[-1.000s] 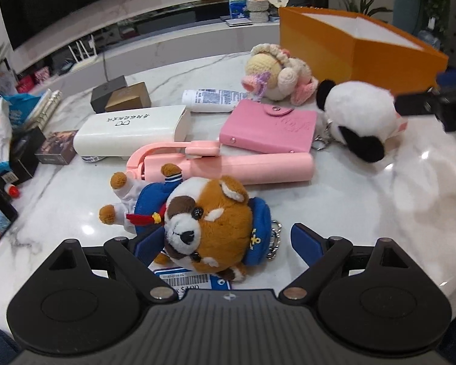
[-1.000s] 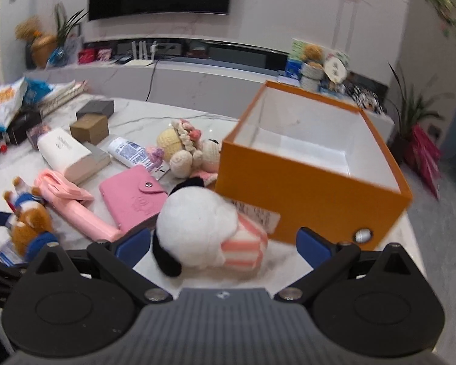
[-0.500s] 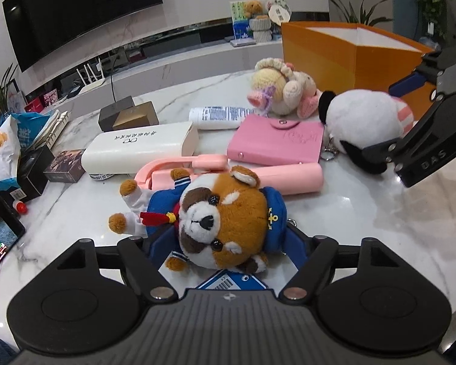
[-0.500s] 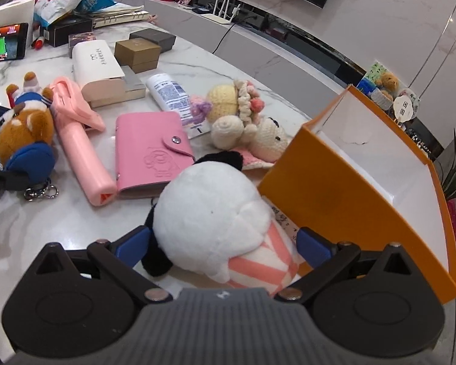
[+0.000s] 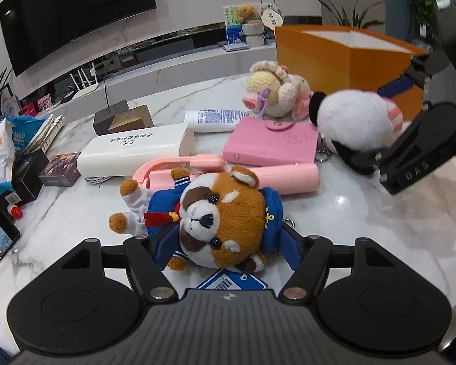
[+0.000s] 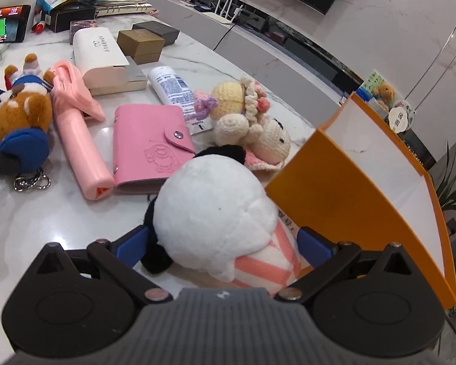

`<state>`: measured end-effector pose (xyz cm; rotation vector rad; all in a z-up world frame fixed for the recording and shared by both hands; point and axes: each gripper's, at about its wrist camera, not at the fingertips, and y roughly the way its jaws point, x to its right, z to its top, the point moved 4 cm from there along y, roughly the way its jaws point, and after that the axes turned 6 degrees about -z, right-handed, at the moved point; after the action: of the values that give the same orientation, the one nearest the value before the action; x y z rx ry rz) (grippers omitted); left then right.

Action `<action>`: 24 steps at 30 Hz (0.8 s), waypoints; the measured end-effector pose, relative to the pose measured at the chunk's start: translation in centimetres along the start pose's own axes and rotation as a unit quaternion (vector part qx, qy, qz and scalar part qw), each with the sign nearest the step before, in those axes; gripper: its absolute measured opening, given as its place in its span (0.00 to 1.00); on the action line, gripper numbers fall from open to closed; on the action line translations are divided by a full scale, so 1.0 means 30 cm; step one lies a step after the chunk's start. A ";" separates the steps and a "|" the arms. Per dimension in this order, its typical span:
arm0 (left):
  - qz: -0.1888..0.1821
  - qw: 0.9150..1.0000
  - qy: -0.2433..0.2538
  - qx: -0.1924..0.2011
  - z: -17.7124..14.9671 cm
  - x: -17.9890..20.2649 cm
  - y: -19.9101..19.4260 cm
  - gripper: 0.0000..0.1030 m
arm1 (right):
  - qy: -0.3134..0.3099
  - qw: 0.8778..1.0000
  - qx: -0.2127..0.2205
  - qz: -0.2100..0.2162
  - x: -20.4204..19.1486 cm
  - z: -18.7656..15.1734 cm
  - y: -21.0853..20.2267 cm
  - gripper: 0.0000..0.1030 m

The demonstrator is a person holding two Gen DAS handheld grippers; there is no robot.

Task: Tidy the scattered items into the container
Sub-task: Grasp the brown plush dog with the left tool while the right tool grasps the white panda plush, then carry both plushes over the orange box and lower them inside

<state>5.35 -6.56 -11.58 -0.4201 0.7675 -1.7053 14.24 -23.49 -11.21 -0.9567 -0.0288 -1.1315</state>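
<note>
From the left wrist view, the left gripper (image 5: 225,245) was closing on the bear (image 5: 225,222), a brown plush in a blue sailor suit lying on the marble table (image 5: 364,213). Its blue pads sat against the bear's sides, one at the suit, one at the cap. A blue tag (image 5: 232,281) lay just under the bear, nearest the gripper. Right beyond the bear lay a pink stick (image 5: 258,175), and past that a pink wallet (image 5: 270,143) and a white case (image 5: 136,150). Farther ahead were a tube (image 5: 215,120) and a crochet doll (image 5: 273,91). Ahead and to the right sat the panda (image 5: 352,121), with the right gripper (image 5: 389,121) set around it. The orange box (image 5: 343,57) stood behind the panda, well ahead of the left gripper.

From the right wrist view, the right gripper (image 6: 222,243) stood wide, its blue pads on either side of the panda (image 6: 215,213); the left pad lay at the panda's black arm, and whether either pad pressed the plush could not be told. The orange box (image 6: 343,194) stood just ahead to the right, touching the panda's side. The wallet (image 6: 149,149) and the stick (image 6: 82,143) lay ahead to the left, the doll (image 6: 246,121) straight ahead, and the bear (image 6: 21,121) far left.
</note>
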 end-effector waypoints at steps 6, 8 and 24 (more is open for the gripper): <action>-0.011 1.000 -0.013 0.006 0.004 -0.012 -0.007 0.75 | 0.007 1.000 0.000 0.005 0.005 0.002 0.012 0.97; -0.014 1.000 -0.014 0.007 0.003 -0.018 -0.011 0.72 | 0.016 1.000 -0.004 0.013 0.016 0.001 0.009 0.93; -0.029 0.999 -0.034 0.030 0.011 -0.086 -0.116 0.66 | 0.046 0.998 -0.023 0.047 0.050 -0.015 -0.118 0.72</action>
<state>3.77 -3.74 -8.68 -0.4594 0.6582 -1.7541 12.02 -25.22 -8.54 -0.9376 0.1164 -1.0911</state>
